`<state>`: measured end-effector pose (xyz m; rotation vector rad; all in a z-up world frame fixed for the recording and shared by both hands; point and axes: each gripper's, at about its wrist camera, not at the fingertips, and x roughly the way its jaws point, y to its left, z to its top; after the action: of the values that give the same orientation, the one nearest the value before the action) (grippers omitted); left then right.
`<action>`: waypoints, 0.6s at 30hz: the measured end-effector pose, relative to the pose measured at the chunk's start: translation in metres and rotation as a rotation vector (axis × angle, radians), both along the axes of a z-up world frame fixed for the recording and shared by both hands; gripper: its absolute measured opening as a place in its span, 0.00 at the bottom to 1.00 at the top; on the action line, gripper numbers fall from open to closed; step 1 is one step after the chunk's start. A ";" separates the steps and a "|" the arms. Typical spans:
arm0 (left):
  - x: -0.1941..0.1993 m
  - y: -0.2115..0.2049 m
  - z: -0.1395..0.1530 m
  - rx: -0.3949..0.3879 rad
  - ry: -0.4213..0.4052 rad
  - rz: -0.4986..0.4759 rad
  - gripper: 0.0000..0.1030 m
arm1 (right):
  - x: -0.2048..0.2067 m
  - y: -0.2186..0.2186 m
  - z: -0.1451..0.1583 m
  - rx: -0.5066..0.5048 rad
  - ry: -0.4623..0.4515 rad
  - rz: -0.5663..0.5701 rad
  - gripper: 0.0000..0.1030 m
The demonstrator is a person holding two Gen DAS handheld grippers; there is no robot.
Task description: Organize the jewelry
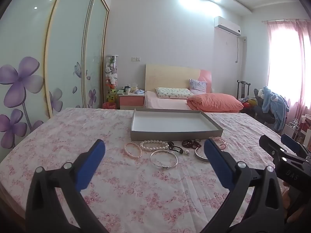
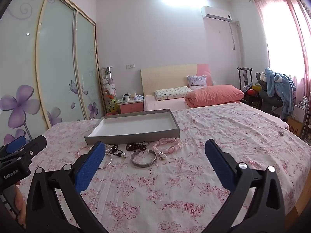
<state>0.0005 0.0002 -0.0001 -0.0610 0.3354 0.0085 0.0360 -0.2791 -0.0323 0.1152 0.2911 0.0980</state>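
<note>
I've got a wide table under a wrinkled pink floral cloth (image 1: 68,136), w/ lots of bare cloth btwn my grippers and the jewelry, more off to the right side in the right wrist view. The cloth's far edge runs just behind the tray.

The shallow grey cardboard tray w/ white inside (image 1: 196,134) sits mid-table, low walls, long axis running left-right across my view, nothing in it that I can see.

The jewelry lies in a loose row just in front of the tray's near wall, left to right: a pink bead bracelet (image 1: 133,149), a white pearl strand (image 1: 154,145), a thin plain silver bangle (image 1: 163,159) lying flat nearest me, dark bead strings (image 1: 176,147), a broad engraved silver cuff (image 2: 143,158) w/ its gap facing the tray, and a chunky pink glass bead bracelet (image 2: 169,144).

Left gripper (image 1: 154,151): blue pads spread full wide, holding nothing, above the cloth short of the row. Right gripper (image 2: 153,152): same, jaws wide apart, empty.
</note>
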 end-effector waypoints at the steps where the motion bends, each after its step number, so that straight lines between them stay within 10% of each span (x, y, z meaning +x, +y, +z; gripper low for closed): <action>1: 0.000 0.000 0.000 0.000 0.000 0.000 0.96 | 0.000 0.000 0.000 0.000 0.000 0.000 0.98; 18: 0.000 0.000 0.000 -0.002 -0.006 -0.001 0.96 | 0.000 0.000 0.000 0.004 0.002 0.001 0.98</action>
<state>0.0000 0.0000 0.0000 -0.0632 0.3295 0.0073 0.0358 -0.2793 -0.0328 0.1189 0.2930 0.0999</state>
